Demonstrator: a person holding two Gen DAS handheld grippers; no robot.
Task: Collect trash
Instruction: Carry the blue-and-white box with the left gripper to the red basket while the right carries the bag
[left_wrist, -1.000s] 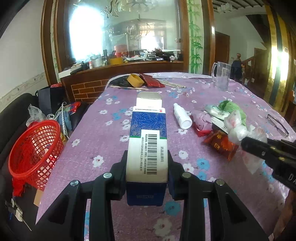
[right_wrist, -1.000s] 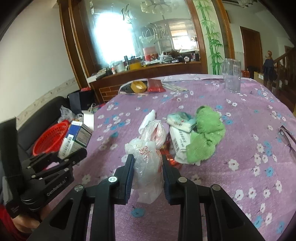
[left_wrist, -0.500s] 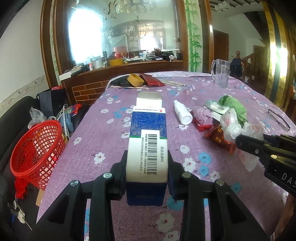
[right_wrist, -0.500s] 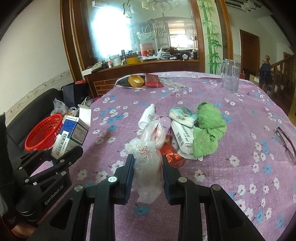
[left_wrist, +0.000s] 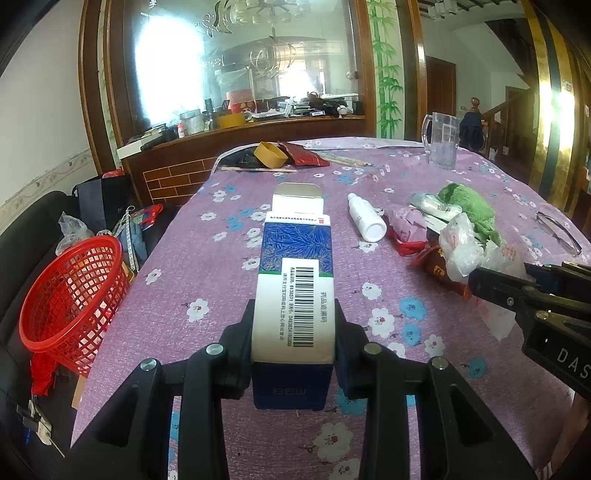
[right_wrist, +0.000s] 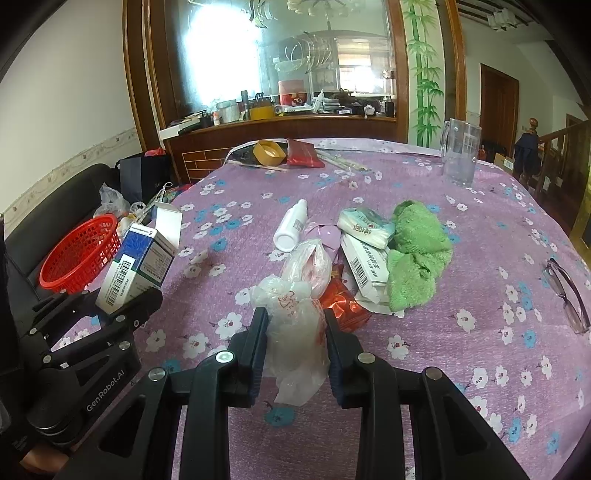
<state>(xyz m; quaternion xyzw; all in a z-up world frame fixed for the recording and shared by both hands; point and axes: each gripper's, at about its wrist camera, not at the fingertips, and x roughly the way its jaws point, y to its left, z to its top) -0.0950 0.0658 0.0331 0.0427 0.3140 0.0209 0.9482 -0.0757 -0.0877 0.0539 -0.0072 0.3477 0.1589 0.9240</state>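
My left gripper (left_wrist: 294, 314) is shut on a blue and white carton (left_wrist: 295, 266) with a barcode and an open top flap, held above the purple flowered tablecloth (left_wrist: 207, 280). The right wrist view shows the same carton (right_wrist: 136, 266) at the left. A crumpled clear plastic bag (right_wrist: 288, 299) sits pinched between the pads of my right gripper (right_wrist: 293, 321), just in front of the trash pile. From the left wrist view, the right gripper (left_wrist: 491, 284) comes in at the right edge with the bag (left_wrist: 461, 247). A red mesh basket (left_wrist: 70, 291) stands off the table's left side.
The pile holds a white bottle (right_wrist: 291, 225), a red wrapper (right_wrist: 343, 302), white boxes (right_wrist: 364, 266), a tissue pack (right_wrist: 364, 227) and a green cloth (right_wrist: 417, 251). Glasses (right_wrist: 565, 291) lie at the right, and a clear jug (right_wrist: 460, 151) and a tape roll (right_wrist: 269, 151) at the far end.
The right gripper has tilted slightly and drifted a little toward the left gripper, still holding the bag. The left gripper and its carton have stayed put.
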